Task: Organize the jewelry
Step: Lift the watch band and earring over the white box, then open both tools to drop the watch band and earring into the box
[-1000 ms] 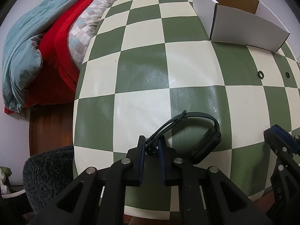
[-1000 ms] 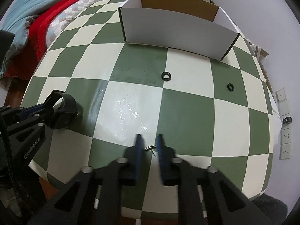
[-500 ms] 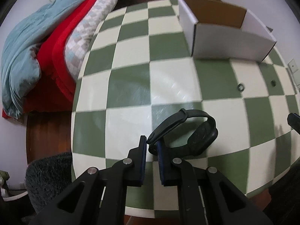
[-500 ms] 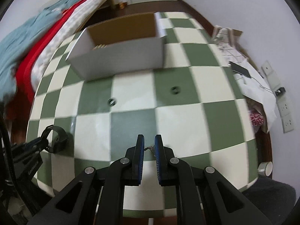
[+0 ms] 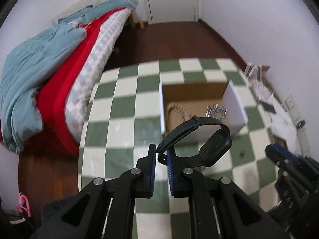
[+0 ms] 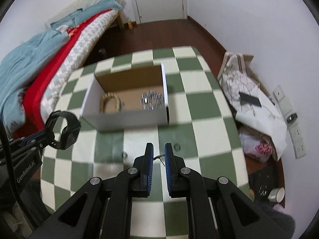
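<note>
My left gripper (image 5: 159, 155) is shut on the strap of a black wristband watch (image 5: 214, 147) and holds it in the air above the checkered table, just short of the open white box (image 5: 236, 103). The watch also shows in the right wrist view (image 6: 67, 129). My right gripper (image 6: 159, 156) is shut on a small thin metal piece (image 6: 159, 156), also lifted, in front of the box (image 6: 127, 117). A beaded bracelet (image 6: 110, 102) and a silver bracelet (image 6: 152, 100) lie in the box. Two small dark rings (image 6: 176, 146) (image 6: 124, 155) lie on the table.
The green and cream checkered table (image 6: 199, 103) carries the box. A bed with blue and red bedding (image 5: 39, 75) stands on the left. Clothes and papers (image 6: 253, 97) are piled by the right wall. A door (image 6: 157, 0) is at the back.
Both grippers have risen well above the table and moved toward the box, the left carrying the watch and the right the small metal piece. The box's inside has come into view.
</note>
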Motion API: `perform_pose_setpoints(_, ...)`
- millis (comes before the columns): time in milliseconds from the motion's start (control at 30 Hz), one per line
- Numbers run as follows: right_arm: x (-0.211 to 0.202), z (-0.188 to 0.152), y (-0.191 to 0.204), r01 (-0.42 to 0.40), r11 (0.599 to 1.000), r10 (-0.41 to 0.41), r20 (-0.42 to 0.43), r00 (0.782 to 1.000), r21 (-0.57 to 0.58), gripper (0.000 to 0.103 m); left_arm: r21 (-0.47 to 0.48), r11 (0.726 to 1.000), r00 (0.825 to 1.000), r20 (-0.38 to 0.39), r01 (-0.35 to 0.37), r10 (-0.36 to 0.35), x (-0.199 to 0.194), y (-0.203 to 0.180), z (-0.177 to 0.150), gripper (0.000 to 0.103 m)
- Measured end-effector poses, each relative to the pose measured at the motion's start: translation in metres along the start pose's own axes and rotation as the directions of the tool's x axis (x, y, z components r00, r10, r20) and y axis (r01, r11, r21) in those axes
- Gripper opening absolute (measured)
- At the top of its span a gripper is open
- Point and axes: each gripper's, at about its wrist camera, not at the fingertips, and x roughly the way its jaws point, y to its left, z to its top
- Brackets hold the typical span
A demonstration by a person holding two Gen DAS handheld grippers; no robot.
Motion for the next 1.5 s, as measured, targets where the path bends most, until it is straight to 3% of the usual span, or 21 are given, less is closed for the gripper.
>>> perform_pose_setpoints(200,0.002,0.048,0.005,0.0,1.0,0.001,0.032,0.999,-0.027,0.012,-0.027,1.0,1.0,0.006,0.011,-0.011,0.011,0.002,0.044,0.008)
perform_pose_setpoints(433,0.044,0.092,0.017,-0.021,0.998,0.019,-0.026,0.999,-0.062,0.012,-0.052,0.997,0.994,-0.095,0.057,-0.062,0.062,0.002,0.08,0.008)
perform_pose_setpoints(600,0.087,0.116,0.016,-0.092,0.995,0.087,-0.115,0.99,-0.033,0.012,-0.099,0.989,0.974,-0.186,0.114,-0.131,0.1,0.001,0.092,0.008)
perform_pose_setpoints(733,0.114,0.126,0.013,-0.148,0.989,0.147,-0.174,0.974,0.01,0.012,-0.144,0.972,0.945,-0.246,0.184,-0.215,0.119,-0.001,0.098,0.012)
perform_pose_setpoints(833,0.127,0.129,0.014,-0.2,0.979,0.202,-0.212,0.956,0.033,0.012,-0.175,0.955,0.92,-0.273,0.238,-0.279,0.124,-0.004,0.1,0.017)
perform_pose_setpoints(867,0.131,0.13,0.014,-0.213,0.976,0.216,-0.225,0.95,0.038,0.013,-0.179,0.956,0.921,-0.276,0.232,-0.275,0.124,-0.004,0.101,0.027)
perform_pose_setpoints(900,0.132,0.13,0.015,-0.217,0.975,0.221,-0.237,0.946,0.042,0.014,-0.171,0.961,0.927,-0.272,0.219,-0.26,0.123,-0.004,0.103,0.052)
perform_pose_setpoints(933,0.134,0.129,0.015,-0.21,0.977,0.214,-0.251,0.944,0.041,0.025,-0.164,0.966,0.935,-0.262,0.201,-0.239,0.12,-0.003,0.104,0.067)
perform_pose_setpoints(967,0.133,0.129,0.015,-0.193,0.981,0.194,-0.251,0.948,0.033,0.051,-0.165,0.968,0.942,-0.247,0.189,-0.226,0.117,0.0,0.106,0.087)
perform_pose_setpoints(1033,0.13,0.129,0.013,-0.179,0.984,0.18,-0.245,0.953,0.026,0.078,-0.158,0.973,0.953,-0.224,0.169,-0.202,0.112,0.005,0.107,0.091)
perform_pose_setpoints(1133,0.126,0.125,0.01,-0.106,0.994,0.104,-0.25,0.963,0.002,0.079,-0.119,0.989,0.972,-0.206,0.09,-0.114,0.104,0.012,0.108,0.102)
perform_pose_setpoints(1233,0.124,0.118,0.008,-0.017,0.999,0.008,-0.256,0.967,-0.033,0.099,-0.076,0.997,0.989,-0.146,0.008,-0.019,0.094,0.015,0.104,0.102)
perform_pose_setpoints(1267,0.122,0.114,0.009,0.025,0.998,-0.037,-0.254,0.967,-0.051,0.099,-0.068,0.998,0.992,-0.124,-0.011,0.002,0.09,0.016,0.101,0.102)
perform_pose_setpoints(1367,0.117,0.107,0.009,0.076,0.994,-0.093,-0.238,0.967,-0.081,0.1,-0.049,0.997,0.995,-0.082,-0.058,0.054,0.082,0.019,0.093,0.103)
perform_pose_setpoints(1500,0.104,0.098,0.009,0.088,0.992,-0.104,-0.209,0.972,-0.085,0.102,-0.03,0.996,0.996,-0.025,-0.085,0.085,0.071,0.02,0.08,0.103)
